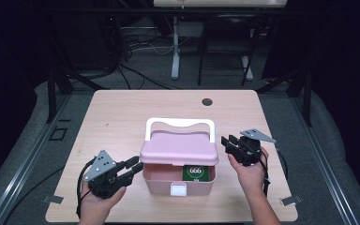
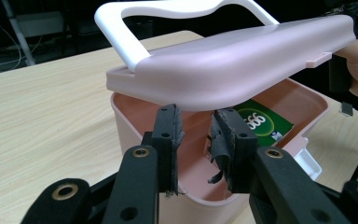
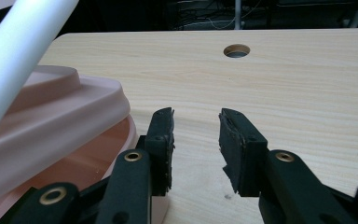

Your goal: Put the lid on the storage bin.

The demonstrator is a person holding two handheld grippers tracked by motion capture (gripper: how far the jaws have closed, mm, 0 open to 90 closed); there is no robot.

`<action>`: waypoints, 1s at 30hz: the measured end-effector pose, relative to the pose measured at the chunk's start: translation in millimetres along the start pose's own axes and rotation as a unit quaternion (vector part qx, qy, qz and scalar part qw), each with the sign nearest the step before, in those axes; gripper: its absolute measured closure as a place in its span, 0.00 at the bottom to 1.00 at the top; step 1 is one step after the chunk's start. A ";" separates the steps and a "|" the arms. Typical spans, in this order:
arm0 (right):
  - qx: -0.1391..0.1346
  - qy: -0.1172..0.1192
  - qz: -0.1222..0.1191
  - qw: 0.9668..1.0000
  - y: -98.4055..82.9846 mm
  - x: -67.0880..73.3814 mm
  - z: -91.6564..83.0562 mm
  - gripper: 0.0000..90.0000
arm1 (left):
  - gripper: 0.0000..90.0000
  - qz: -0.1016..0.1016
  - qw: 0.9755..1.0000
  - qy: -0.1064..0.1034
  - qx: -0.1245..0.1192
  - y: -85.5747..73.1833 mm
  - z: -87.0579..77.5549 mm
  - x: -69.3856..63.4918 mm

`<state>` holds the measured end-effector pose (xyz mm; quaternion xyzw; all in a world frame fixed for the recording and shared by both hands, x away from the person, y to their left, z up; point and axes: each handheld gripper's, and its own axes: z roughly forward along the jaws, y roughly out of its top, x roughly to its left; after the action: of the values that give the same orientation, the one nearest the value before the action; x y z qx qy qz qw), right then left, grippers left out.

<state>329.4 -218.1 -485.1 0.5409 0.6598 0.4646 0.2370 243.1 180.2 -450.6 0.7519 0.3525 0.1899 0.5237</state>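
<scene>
pink box (image 1: pixel 178 180): 1 | lid (image 1: pixel 178 149): 1 | white handle (image 1: pixel 180 123): 1 | green packet (image 1: pixel 196 172): 1 | table (image 1: pixel 122 112): 1

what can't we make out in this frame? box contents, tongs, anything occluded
- Box contents: in the high view the tilted pink lid covers most of the inside; a green packet shows partly.
- Packet print: "666" reads in the left gripper view; the smaller marks are too small.
- Left tongs: open beside the box rim; contact with it cannot be told.
- Right tongs: open beside the lid's edge; what props the lid is hidden.
</scene>
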 end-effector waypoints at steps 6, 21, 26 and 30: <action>-0.001 0.000 0.001 1.000 -0.1 -0.4 -0.2 0.72 | 0.79 0.000 1.000 -0.004 0.007 -6.3 0.9 0.1; 0.002 -0.001 0.002 1.000 -0.7 -0.6 -0.1 0.72 | 0.79 -0.002 1.000 -0.009 0.024 -19.0 2.9 -0.7; 0.001 0.000 0.001 1.000 -1.1 -0.5 0.5 0.72 | 0.79 -0.004 1.000 -0.010 0.027 -22.8 4.5 -0.7; 0.002 -0.001 0.001 1.000 -1.2 -0.4 0.6 0.72 | 0.79 -0.007 1.000 -0.011 0.028 -25.5 5.3 -0.8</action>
<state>329.3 -218.2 -486.5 0.5423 0.6601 0.4629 0.2363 237.6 181.4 -476.0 0.7658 0.3570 0.1677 0.5079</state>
